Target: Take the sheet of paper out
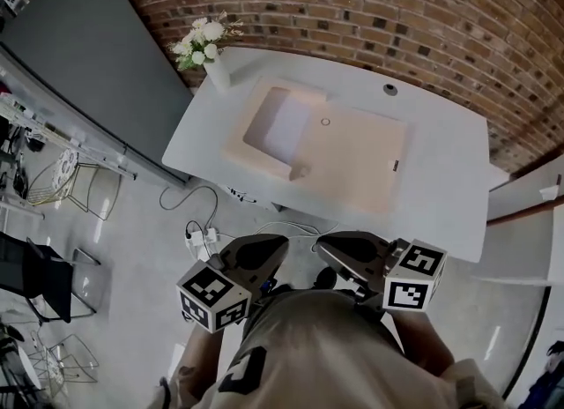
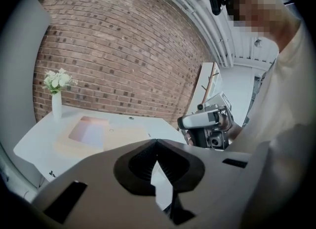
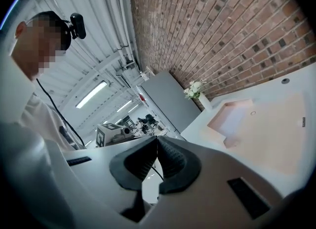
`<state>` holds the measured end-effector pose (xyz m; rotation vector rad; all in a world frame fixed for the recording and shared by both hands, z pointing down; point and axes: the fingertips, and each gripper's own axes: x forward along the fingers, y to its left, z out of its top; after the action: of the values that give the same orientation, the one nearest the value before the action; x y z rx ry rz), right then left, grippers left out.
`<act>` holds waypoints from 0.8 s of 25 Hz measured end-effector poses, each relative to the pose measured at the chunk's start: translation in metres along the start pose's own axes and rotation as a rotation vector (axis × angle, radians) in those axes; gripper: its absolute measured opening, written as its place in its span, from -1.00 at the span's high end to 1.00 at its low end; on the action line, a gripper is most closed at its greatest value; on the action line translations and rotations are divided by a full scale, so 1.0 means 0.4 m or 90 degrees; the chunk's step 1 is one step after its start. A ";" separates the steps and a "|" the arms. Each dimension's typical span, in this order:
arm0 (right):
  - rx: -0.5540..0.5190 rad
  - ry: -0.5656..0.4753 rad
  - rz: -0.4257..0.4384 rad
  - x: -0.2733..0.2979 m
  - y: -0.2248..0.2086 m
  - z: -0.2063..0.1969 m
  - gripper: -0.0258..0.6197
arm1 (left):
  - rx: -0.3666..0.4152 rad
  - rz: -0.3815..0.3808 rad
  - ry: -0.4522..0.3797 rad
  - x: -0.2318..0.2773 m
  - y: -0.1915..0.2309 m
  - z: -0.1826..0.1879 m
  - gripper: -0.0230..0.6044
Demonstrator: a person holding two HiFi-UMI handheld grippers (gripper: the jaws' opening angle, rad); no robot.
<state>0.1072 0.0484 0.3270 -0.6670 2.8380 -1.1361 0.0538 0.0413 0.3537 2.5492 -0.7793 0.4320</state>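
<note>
- Presently, both grippers are held close in front of the person's body, short of the near edge of the table (image 1: 445, 182).
- The left gripper (image 1: 282, 241) is seen with its fingers (image 2: 142, 163) closed tip to tip; nothing is gripped between them.
- The right gripper (image 3: 157, 139) is likewise noted with fingers (image 3: 171, 160) shut together and empty.
- The two grippers are angled inward toward each other, tips near but apart, over the floor (image 1: 132, 249).
- A flat, pale peach folder (image 1: 352, 165) is laid on the white table, roughly at its middle.
- A paler, bluish-white rectangle, taken to be the sheet of paper (image 1: 280, 125), is seen inside the folder's left part, framed by the peach edge; it lies well apart from both grippers.
- A small round stud is noted on the folder just right of that rectangle.
- A white vase (image 1: 218, 72) with white flowers (image 1: 201, 41) is stood at the table's far left corner, just beside the folder.
- A brick wall (image 1: 352, 2) is seen behind the table; a grey panel (image 1: 88, 55) is leaned to its left.
- A power strip (image 1: 201, 238) with cables is seen on the floor below the table's left edge.
</note>
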 end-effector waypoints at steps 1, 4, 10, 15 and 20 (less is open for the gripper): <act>0.007 0.001 0.007 -0.005 -0.011 0.003 0.85 | -0.001 0.007 -0.001 0.009 0.000 0.004 0.88; 0.025 0.003 0.024 -0.018 -0.039 0.011 0.85 | -0.003 0.025 0.000 0.034 -0.002 0.012 0.88; 0.056 0.004 0.043 -0.031 -0.078 0.028 0.84 | -0.005 0.048 0.005 0.060 0.004 0.035 0.88; 0.087 0.009 0.053 -0.009 -0.106 0.035 0.84 | -0.011 0.054 0.005 0.067 0.038 0.042 0.88; 0.101 0.003 0.028 0.021 -0.146 0.056 0.84 | -0.012 0.029 -0.003 0.088 0.091 0.057 0.88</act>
<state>0.1255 -0.0074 0.3501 -0.5889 2.7150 -1.3381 0.0640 -0.0129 0.3603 2.5197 -0.8408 0.4321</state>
